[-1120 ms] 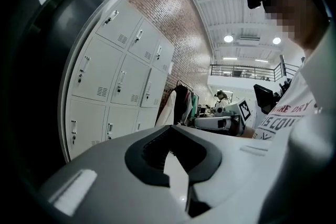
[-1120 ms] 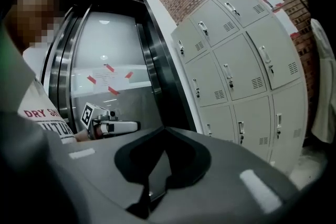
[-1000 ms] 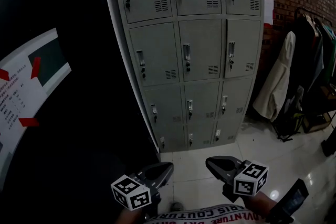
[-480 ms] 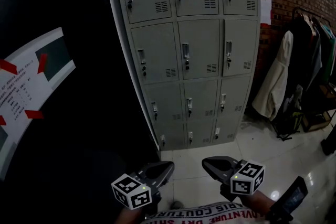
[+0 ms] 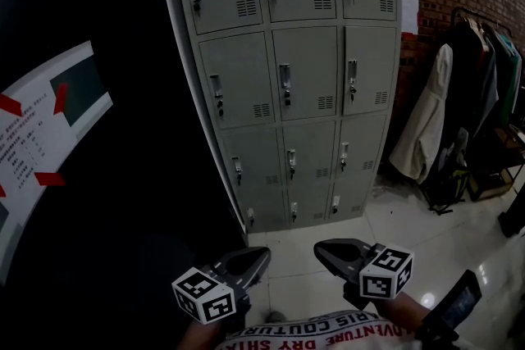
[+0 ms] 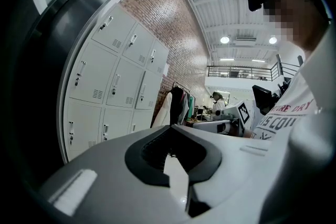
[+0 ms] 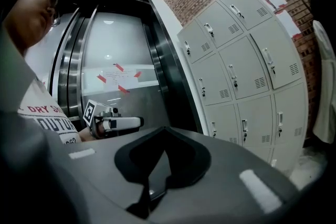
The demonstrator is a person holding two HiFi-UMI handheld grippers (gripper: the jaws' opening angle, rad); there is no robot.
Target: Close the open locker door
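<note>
**Left gripper (image 5: pixel 259 257) and right gripper (image 5: pixel 323 251) low, lockers (image 5: pixel 287 78) well ahead**

Head view: both grippers hang close to the person's body, above the shiny floor (image 5: pixel 394 242) and well apart from the grey lockers. Every door that shows seems flush with its neighbours. I cannot find the open one from here. Coats (image 5: pixel 422 127) hang to the right of the lockers.

Left gripper view: the jaws are pressed together at the tips and nothing is between them. The lockers stand far off to the left.

Right gripper view: these jaws are also pressed together and hold nothing. The lockers are on the right, and their doors look closed here too.

The risk, I think, is a push on the wrong door. Closed tips could also slide on the smooth metal and knock a handle or a key.
</note>
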